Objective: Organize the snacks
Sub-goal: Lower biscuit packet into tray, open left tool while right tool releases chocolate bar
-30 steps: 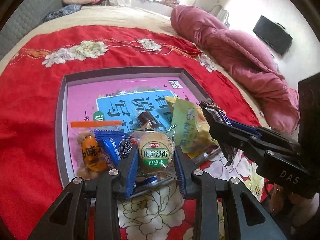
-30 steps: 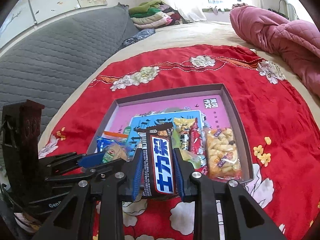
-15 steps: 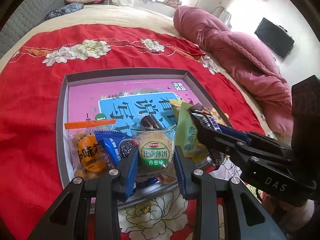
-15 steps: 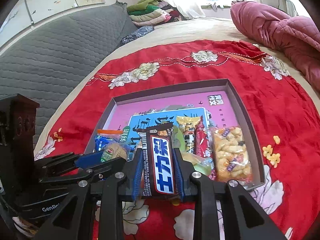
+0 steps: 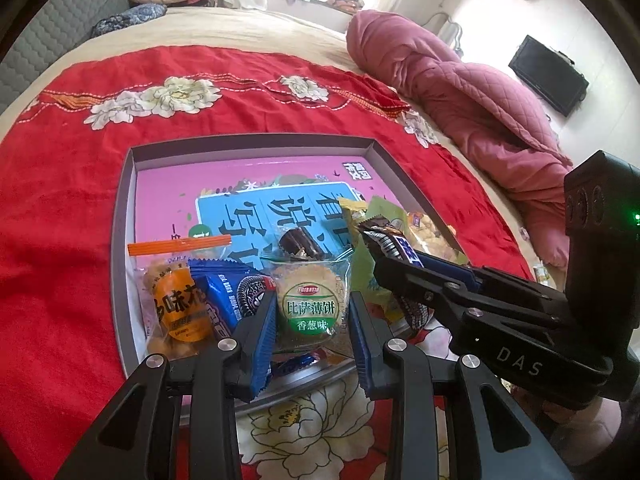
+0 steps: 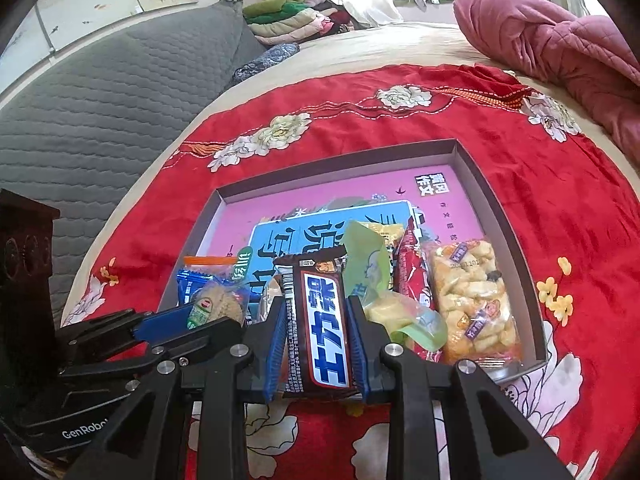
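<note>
Setting down, left view: the left claw pinches the clear-wrapped thin biscuit pack between its blue pads, low over the near edge of the grey box tray; best lowered flat beside the blue sandwich-cookie pack before letting go.
Left pose: tilted down and forward, the right claw crossing in from the right.
Setting down, right view: the right claw clamps the dark chocolate bar lengthwise above the tray's near rim, beside the green wrapper; it wants a free slot.
Right pose: angled downward over the red bedspread.
</note>
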Demonstrator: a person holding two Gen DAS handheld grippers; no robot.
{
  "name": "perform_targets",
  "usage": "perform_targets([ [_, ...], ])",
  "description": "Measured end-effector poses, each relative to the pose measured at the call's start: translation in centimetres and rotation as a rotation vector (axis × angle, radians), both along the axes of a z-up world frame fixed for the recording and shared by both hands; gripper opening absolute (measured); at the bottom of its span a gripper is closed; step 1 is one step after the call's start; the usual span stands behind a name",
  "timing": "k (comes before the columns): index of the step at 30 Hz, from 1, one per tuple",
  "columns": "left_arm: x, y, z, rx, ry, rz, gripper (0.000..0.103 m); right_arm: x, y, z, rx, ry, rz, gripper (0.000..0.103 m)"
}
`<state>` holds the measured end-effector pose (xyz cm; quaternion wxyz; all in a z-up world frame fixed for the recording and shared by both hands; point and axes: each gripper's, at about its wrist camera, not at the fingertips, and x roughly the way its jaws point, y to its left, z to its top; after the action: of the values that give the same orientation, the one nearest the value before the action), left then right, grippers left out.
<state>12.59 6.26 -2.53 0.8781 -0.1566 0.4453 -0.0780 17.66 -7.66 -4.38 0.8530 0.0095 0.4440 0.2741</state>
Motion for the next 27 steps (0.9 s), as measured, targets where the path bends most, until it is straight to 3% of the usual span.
perform_targets([
  [9,0.0,-0.1,0.2,-0.007,-0.003,-0.004,0.037,-0.1,-0.3,0.6,0.007,-0.011,-0.006,0.03],
  [11,-0.1,-0.2,0.3,-0.001,-0.006,-0.007,0.047,-0.2,-0.4,0.8,0.013,-0.016,-0.009,0.03],
  [14,-0.2,-0.3,0.6,-0.005,-0.015,-0.015,0.054,-0.4,-0.7,1.3,0.015,-0.026,-0.011,0.03],
  [22,-0.9,-0.2,1.6,0.023,-0.041,0.002,0.063,-1.5,-2.1,3.1,0.042,-0.052,-0.016,0.03],
  [27,-2.8,-0.1,2.8,0.046,-0.042,0.037,0.071,-3.2,-2.9,4.4,0.041,-0.073,0.009,0.04],
])
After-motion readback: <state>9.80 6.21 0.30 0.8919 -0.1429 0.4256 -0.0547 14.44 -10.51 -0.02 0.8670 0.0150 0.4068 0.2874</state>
